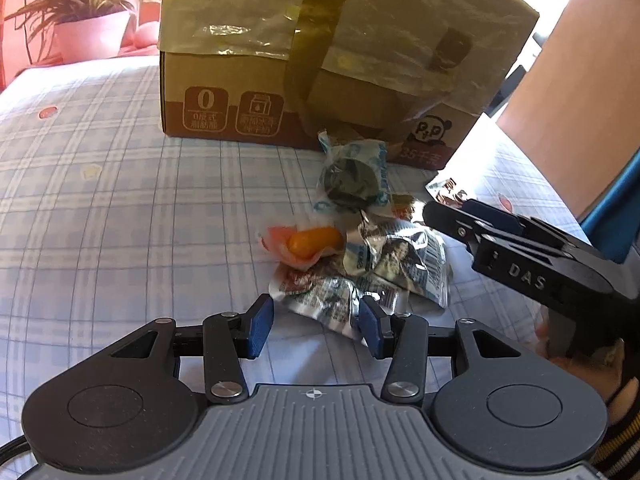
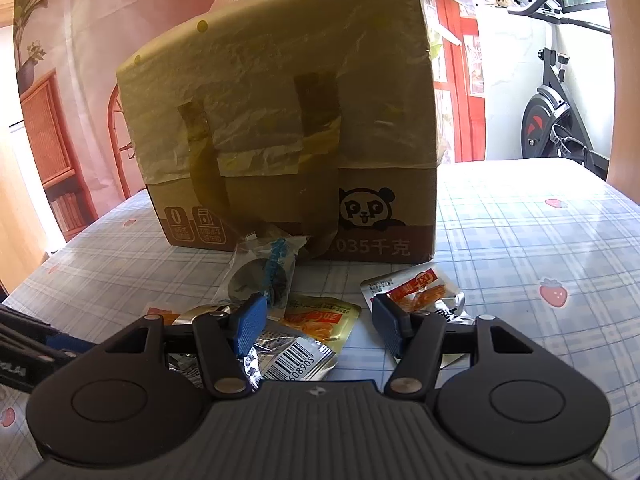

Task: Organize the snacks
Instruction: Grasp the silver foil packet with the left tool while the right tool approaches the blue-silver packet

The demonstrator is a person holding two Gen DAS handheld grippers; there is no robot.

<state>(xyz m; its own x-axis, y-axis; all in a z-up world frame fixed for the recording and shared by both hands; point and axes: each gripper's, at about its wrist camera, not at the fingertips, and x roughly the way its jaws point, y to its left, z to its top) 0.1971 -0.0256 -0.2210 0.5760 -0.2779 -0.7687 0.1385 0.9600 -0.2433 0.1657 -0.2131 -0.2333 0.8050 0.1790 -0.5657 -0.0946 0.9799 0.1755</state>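
Note:
A heap of snack packets lies on the plaid tablecloth in front of a cardboard box (image 1: 248,92) (image 2: 280,200). It holds a clear packet with a dark round snack (image 1: 352,180) (image 2: 260,276), an orange snack in a pink wrapper (image 1: 312,242), a crumpled silver packet (image 1: 400,264) and another silver packet (image 1: 320,300). My left gripper (image 1: 316,326) is open, the near edge of that last packet between its jaws. My right gripper (image 2: 320,326) (image 1: 444,212) is open over a yellow packet (image 2: 320,320) and a barcode packet (image 2: 296,360). A red-and-white packet (image 2: 416,294) lies by its right finger.
The box, draped in clear plastic and taped, stands just behind the heap with a panda print (image 2: 366,210) on its front. A potted plant (image 1: 88,20) is at the far left. An exercise bike (image 2: 552,112) stands beyond the table (image 2: 520,240). A hand (image 1: 592,364) holds the right gripper.

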